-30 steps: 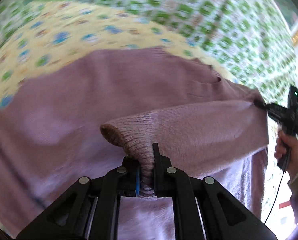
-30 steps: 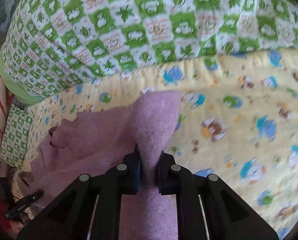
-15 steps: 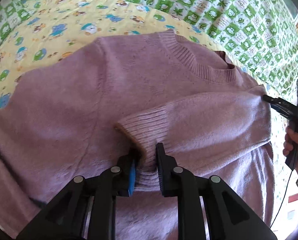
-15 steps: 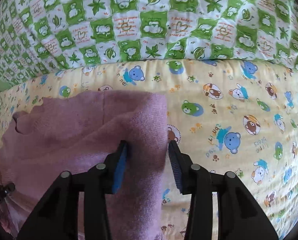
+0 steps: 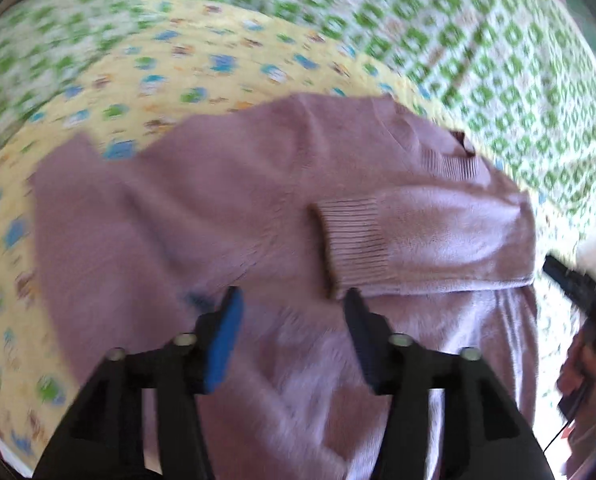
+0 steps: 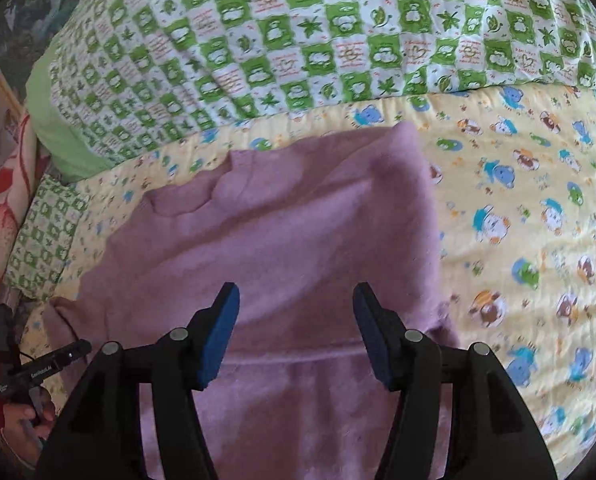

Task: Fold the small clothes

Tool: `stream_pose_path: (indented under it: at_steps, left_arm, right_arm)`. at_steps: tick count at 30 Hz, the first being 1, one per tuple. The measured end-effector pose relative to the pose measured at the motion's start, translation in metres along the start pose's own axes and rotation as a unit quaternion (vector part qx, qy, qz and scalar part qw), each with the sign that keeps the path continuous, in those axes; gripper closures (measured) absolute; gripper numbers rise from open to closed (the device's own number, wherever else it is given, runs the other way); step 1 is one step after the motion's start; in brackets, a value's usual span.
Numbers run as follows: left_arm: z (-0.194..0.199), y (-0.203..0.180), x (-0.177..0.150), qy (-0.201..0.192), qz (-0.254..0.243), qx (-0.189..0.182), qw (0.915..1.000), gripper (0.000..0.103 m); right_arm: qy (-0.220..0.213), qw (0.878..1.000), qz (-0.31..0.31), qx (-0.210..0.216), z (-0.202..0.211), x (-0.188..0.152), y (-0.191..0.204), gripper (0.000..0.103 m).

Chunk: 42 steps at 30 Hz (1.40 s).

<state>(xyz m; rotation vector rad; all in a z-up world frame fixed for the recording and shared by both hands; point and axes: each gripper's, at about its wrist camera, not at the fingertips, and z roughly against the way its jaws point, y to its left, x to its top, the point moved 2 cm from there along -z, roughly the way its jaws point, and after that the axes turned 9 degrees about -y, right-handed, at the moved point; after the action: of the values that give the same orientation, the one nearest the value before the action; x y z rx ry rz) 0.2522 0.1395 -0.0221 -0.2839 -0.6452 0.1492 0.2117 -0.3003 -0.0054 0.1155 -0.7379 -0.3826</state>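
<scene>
The left hand-held gripper [image 5: 293, 312] is standing wide open with nothing between its pads; its jaws have just been opening, and the ribbed cuff [image 5: 354, 236] is lying free just past its tips; the right hand-held gripper [image 6: 295, 308] is open the same way, its jaws also just opened, hanging over the cloth and gripping nothing; under both, the purple sweater [image 6: 289, 216] is lying flat on the yellow bear quilt [image 6: 530, 208] on the bed, with the green checked blanket [image 6: 318, 40] behind it; one sleeve [image 5: 438, 236] is lying folded across the chest; the sweater is looking soft, fuzzy and light, so it will probably flop and bend and will not break or slip much; good places to pinch look like the thick cuff, the bottom hem or a side edge; in the left view the neck [image 5: 454, 164] is pointing away and to the right, and the long way is running from the neck back toward the hand-held grippers.
</scene>
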Motion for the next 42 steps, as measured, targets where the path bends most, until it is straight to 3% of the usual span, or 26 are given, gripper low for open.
stream_pose_path:
  at_steps: [3, 8, 10, 14, 15, 16, 17, 21, 26, 29, 34, 36, 40, 42]
  left_arm:
    - [0.025, 0.024, -0.010, 0.006, 0.038, 0.022, 0.9990, 0.028]
    - [0.034, 0.033, -0.037, 0.053, 0.057, 0.035, 0.9964, 0.025]
    - [0.031, 0.027, -0.048, 0.070, 0.038, 0.067, 0.9946, 0.021]
    - [0.013, 0.019, -0.070, 0.107, 0.009, 0.115, 0.9875, 0.024]
    - [0.011, 0.019, -0.073, 0.109, 0.006, 0.116, 0.9873, 0.042]
    - [0.009, 0.018, -0.077, 0.111, 0.003, 0.111, 0.9876, 0.059]
    - [0.008, 0.018, -0.080, 0.113, 0.006, 0.094, 0.9891, 0.085]
    - [0.032, 0.009, -0.070, 0.077, -0.005, 0.088, 0.9931, 0.094]
    - [0.069, -0.044, -0.028, 0.016, -0.042, 0.033, 0.9985, 0.094]
    - [0.075, -0.109, 0.004, -0.017, -0.088, -0.019, 0.9958, 0.094]
    - [0.045, -0.207, 0.044, -0.049, -0.130, -0.110, 0.9842, 0.090]
    - [0.023, -0.238, 0.049, -0.036, -0.136, -0.142, 0.9798, 0.076]
    - [-0.003, -0.253, 0.039, -0.003, -0.163, -0.151, 0.9751, 0.067]
    - [0.001, -0.232, 0.024, -0.003, -0.174, -0.141, 0.9745, 0.057]
  right_arm:
    - [0.021, 0.999, 0.012, 0.029, 0.005, -0.023, 0.024, 0.043]
    - [0.047, 0.997, 0.013, 0.059, 0.006, -0.050, 0.050, 0.043]
    - [0.053, 0.996, 0.012, 0.070, 0.008, -0.056, 0.056, 0.043]
    - [0.059, 0.995, 0.015, 0.082, 0.012, -0.064, 0.067, 0.043]
    - [0.059, 0.995, 0.017, 0.084, 0.013, -0.064, 0.069, 0.043]
    - [0.059, 0.994, 0.019, 0.087, 0.015, -0.065, 0.070, 0.043]
    - [0.057, 0.994, 0.019, 0.088, 0.017, -0.066, 0.071, 0.043]
    - [0.045, 0.995, 0.016, 0.085, 0.028, -0.065, 0.067, 0.043]
    - [0.026, 0.997, 0.006, 0.073, 0.046, -0.063, 0.048, 0.043]
    - [0.020, 0.998, -0.007, 0.067, 0.053, -0.063, 0.037, 0.043]
    - [0.009, 0.998, -0.029, 0.057, 0.061, -0.059, 0.018, 0.043]
    - [0.007, 0.998, -0.036, 0.049, 0.061, -0.056, 0.012, 0.043]
    - [0.012, 0.998, -0.051, 0.036, 0.055, -0.054, 0.001, 0.043]
    - [0.014, 0.998, -0.054, 0.032, 0.052, -0.054, -0.002, 0.043]
